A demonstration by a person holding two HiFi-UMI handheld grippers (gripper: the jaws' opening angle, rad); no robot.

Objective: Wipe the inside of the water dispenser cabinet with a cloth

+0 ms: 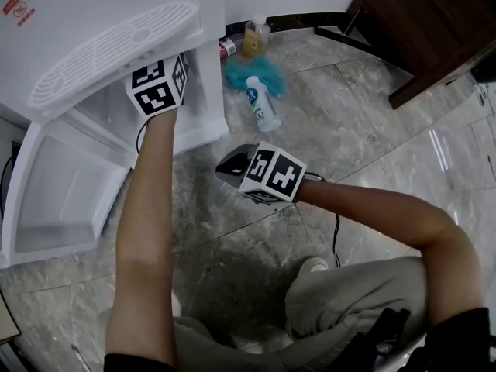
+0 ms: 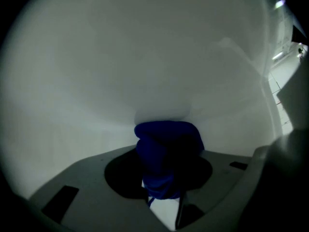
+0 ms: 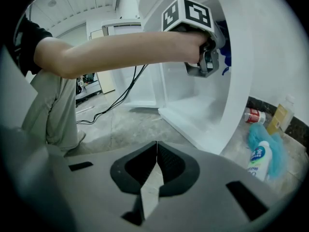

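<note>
The white water dispenser [image 1: 93,22] stands at the upper left, its cabinet door [image 1: 62,200] swung open toward me. My left gripper reaches into the cabinet; in the head view only its marker cube [image 1: 159,85] shows. My left gripper [image 2: 166,178] is shut on a bunched dark blue cloth [image 2: 168,146], which presses against the white inner wall [image 2: 145,57]. The right gripper view shows the left gripper [image 3: 205,62] inside the cabinet opening, a bit of the blue cloth [image 3: 225,57] beyond it. My right gripper [image 3: 155,153] hangs shut and empty over the floor, in front of the cabinet [image 3: 203,115].
On the marble floor right of the dispenser lie a teal cloth [image 1: 260,74], a white bottle [image 1: 262,105], a red can [image 1: 226,49] and a yellowish bottle [image 1: 253,37]. Dark wooden furniture [image 1: 418,29] stands at the upper right. A black cable [image 3: 116,98] trails across the floor.
</note>
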